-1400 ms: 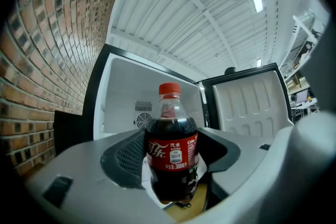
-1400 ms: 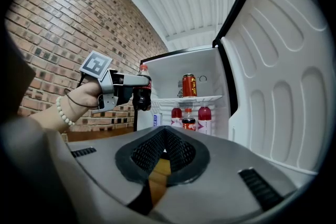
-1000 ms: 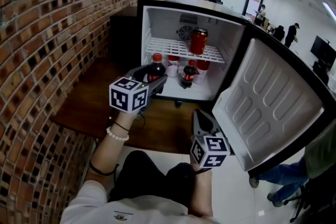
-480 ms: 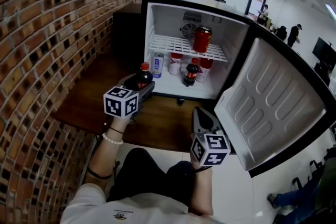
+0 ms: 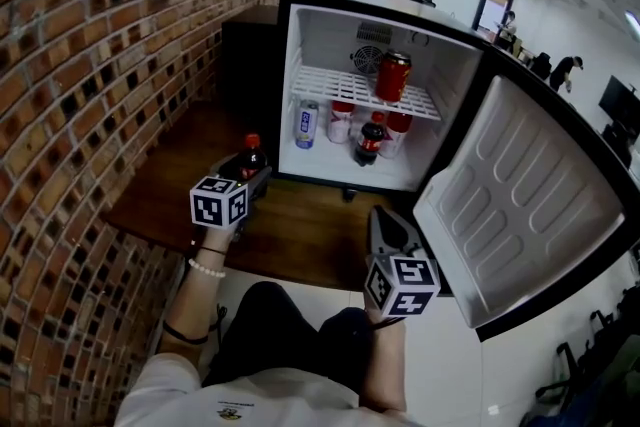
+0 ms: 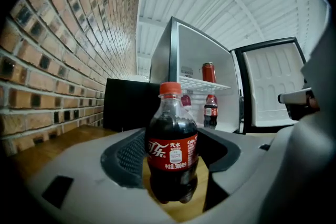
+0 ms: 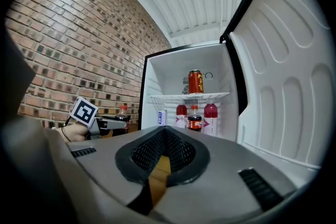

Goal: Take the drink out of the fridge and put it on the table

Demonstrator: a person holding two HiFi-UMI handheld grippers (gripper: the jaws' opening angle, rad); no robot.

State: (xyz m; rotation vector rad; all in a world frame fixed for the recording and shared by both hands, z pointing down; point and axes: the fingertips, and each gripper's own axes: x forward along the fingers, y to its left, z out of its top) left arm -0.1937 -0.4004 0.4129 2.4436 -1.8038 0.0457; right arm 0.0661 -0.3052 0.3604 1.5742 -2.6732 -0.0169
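Left gripper [image 5: 251,174] is gripping the cola [image 5: 251,152] out in front of the fridge [image 5: 312,50].
The cola is standing upright between the left jaws, both pads pressing on its labelled body, red cap on top. It is sitting left of the fridge's open front, over the wooden table [image 5: 300,237] that is carrying the fridge; whether its base is touching the wood cannot be told. The right gripper [image 5: 379,216] is hanging empty in front of the fridge, just beside the swung-out door [image 5: 530,200], its jaws closed on nothing. Inside the fridge a red can [image 5: 393,76] is standing on the wire shelf. Below the shelf, another cola bottle [image 5: 369,143] is waiting in front of some red-capped bottles, with a pale slim can [image 5: 307,123] to their left.
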